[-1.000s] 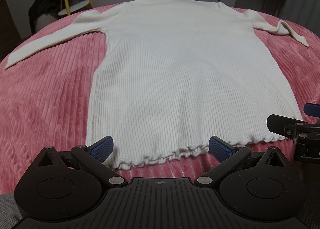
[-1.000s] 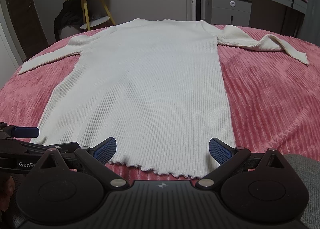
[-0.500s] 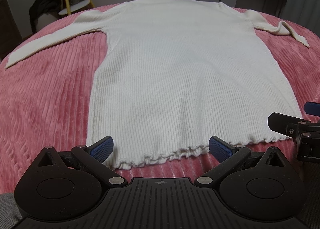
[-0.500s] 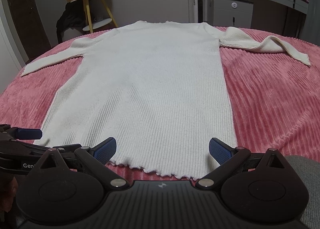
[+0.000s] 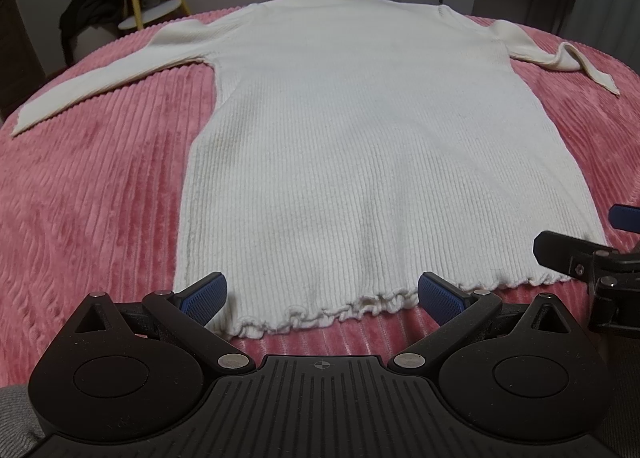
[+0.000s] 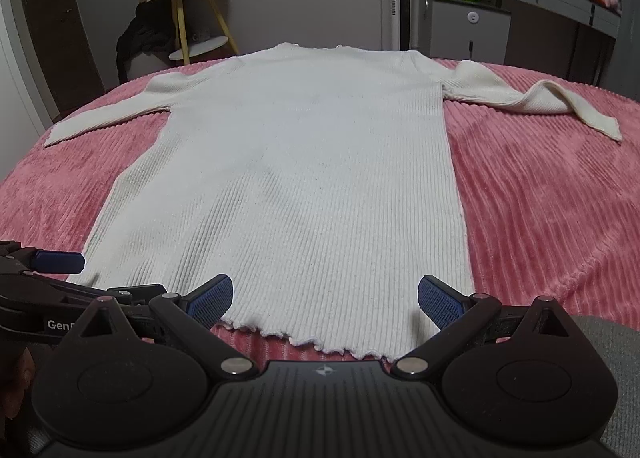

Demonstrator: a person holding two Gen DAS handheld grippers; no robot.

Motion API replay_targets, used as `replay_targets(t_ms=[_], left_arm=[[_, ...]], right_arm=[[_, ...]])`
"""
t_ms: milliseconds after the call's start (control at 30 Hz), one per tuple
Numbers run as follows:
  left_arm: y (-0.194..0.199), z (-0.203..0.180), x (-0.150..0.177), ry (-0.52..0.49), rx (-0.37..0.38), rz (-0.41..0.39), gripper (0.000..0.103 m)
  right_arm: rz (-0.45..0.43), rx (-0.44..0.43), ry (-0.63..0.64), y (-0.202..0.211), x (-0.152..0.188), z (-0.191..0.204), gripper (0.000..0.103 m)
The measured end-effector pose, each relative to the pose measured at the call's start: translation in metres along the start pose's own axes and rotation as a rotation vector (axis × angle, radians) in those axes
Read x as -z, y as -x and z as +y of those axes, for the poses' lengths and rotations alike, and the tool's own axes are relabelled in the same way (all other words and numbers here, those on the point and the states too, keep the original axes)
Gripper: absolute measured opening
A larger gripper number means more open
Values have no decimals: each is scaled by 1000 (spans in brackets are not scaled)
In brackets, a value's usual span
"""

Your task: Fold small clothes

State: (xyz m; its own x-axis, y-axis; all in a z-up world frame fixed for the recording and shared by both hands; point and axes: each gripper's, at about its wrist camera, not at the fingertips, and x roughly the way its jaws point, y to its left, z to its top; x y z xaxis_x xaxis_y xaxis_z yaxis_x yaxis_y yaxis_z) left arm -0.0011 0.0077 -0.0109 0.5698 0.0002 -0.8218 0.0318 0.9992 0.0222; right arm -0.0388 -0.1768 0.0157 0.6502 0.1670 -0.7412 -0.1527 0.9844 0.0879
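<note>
White ribbed knit sweater lies flat on the pink ridged blanket. Our left gripper and right gripper, both wide open and empty, have risen slightly; folding hasn't begun.

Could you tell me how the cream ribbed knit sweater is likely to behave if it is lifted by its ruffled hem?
The cream ribbed knit sweater lies limp and flat on the pink corduroy bedspread, so it would probably drape and sag. Its twisted far sleeve suggests the sleeves would trail. The ribbing looks stretchy, so the ruffled hem may elongate.
</note>
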Motion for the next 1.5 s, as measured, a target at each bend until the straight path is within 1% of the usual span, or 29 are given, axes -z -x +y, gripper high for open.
replay_targets(t_ms=[200,333,433,533,567,633,733,800,867,900,967,1000,1067,1133,1167,1200,1233,1267,1333,1367,1433,1500], left_arm=[[4,1,-4,17,-10,0,103],[2,-2,-6,8,-23,8,103],[1,-4,-9,4,-31,15,103],[1,-3,-16,7,-27,30,103],[1,-3,-21,8,-21,26,103],[0,-5,-35,9,-15,16,103],[-7,-10,-67,23,-20,-23,103],[-18,-16,-91,35,-37,-46,103],[-36,-23,-113,49,-52,-67,103],[-47,-26,-122,62,-63,-68,103],[-72,-30,-137,90,-78,-72,103],[-85,-32,-142,102,-93,-77,103],[-107,-32,-144,105,-107,-81,103],[-124,-29,-140,111,-123,-96,103],[-128,-28,-138,119,-133,-120,103],[-129,-27,-135,123,-135,-164,103],[-129,-26,-132,119,-137,-208,103],[-130,-27,-132,110,-140,-237,103],[-136,-28,-132,107,-147,-262,103],[-138,-27,-130,111,-144,-276,103],[-141,-26,-127,115,-134,-308,103],[-142,-24,-126,121,-122,-321,103]], right_arm=[[-12,-36,-26,1,-1,-5,99],[-36,-129,-59,0,-3,-13,99],[-3,-195,-109,-7,-7,-21,99],[17,-231,-167,-10,-14,-33,99],[18,-243,-190,-11,-18,-38,99],[-18,-252,-235,-10,-27,-54,99],[-121,-207,-318,-9,-45,-94,99],[-192,-184,-418,-13,-57,-133,99],[-260,-175,-564,-20,-63,-179,99],[-288,-166,-658,-27,-64,-207,99],[-323,-133,-807,-41,-64,-255,99],[-333,-113,-858,-49,-65,-277,99],[-346,-66,-928,-63,-65,-314,99],[-354,-14,-965,-75,-67,-346,93],[-359,14,-985,-82,-68,-363,85],[-362,36,-1010,-90,-69,-378,78],[-366,58,-1039,-97,-71,-392,73],[-371,73,-1071,-106,-72,-406,64],[-374,77,-1134,-122,-75,-429,63],[-401,71,-1166,-130,-75,-439,63],[-428,86,-1178,-141,-85,-451,63],[-430,107,-1172,-153,-96,-459,63]])
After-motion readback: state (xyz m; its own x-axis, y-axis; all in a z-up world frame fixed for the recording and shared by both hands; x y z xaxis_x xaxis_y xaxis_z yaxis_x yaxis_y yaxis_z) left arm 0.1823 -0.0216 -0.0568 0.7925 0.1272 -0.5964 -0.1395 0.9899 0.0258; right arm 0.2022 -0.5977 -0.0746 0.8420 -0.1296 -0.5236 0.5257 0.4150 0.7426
